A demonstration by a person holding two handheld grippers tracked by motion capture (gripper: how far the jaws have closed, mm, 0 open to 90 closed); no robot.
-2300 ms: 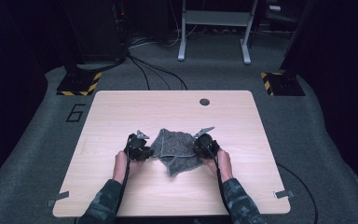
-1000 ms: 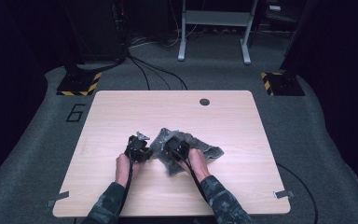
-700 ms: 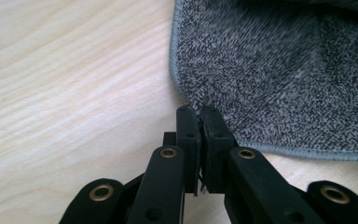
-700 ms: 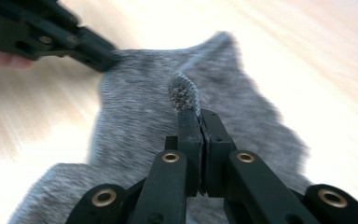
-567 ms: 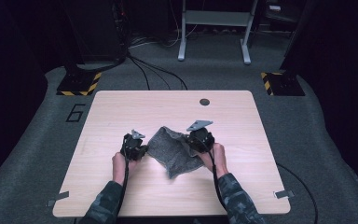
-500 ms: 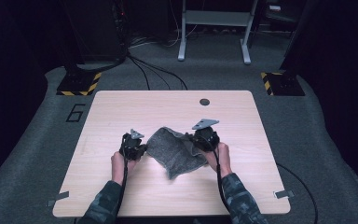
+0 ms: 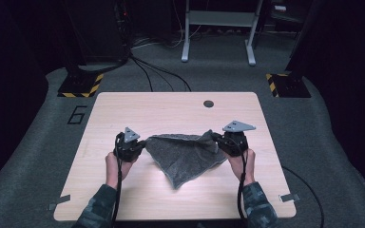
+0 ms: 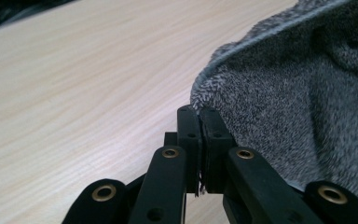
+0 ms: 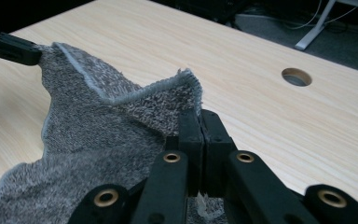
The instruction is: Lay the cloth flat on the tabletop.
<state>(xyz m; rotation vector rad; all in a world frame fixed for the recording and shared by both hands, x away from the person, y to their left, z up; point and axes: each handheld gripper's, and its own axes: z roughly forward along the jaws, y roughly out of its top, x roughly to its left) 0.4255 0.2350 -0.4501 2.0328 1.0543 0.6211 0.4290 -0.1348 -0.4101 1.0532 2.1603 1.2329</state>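
Grey terry cloth point(image 7: 186, 154) is hanging stretched between the two grippers above the middle of the pale wooden tabletop point(image 7: 171, 111). The left gripper point(image 7: 140, 144) is pinching one corner of the cloth, its jaws pressed together on the hemmed edge, as the left gripper view shows point(image 8: 199, 116). The right gripper point(image 7: 217, 141) is clamping the opposite corner, its jaws likewise closed on the fabric, which is bunching up just above the tips in the right gripper view point(image 9: 200, 119). In the high view the held top edge is running left to right across the tabletop, sagging slightly in the middle. From that edge the cloth is tapering down to a point that is aiming toward the person's side, with its lower tip appearing to rest on the wood.
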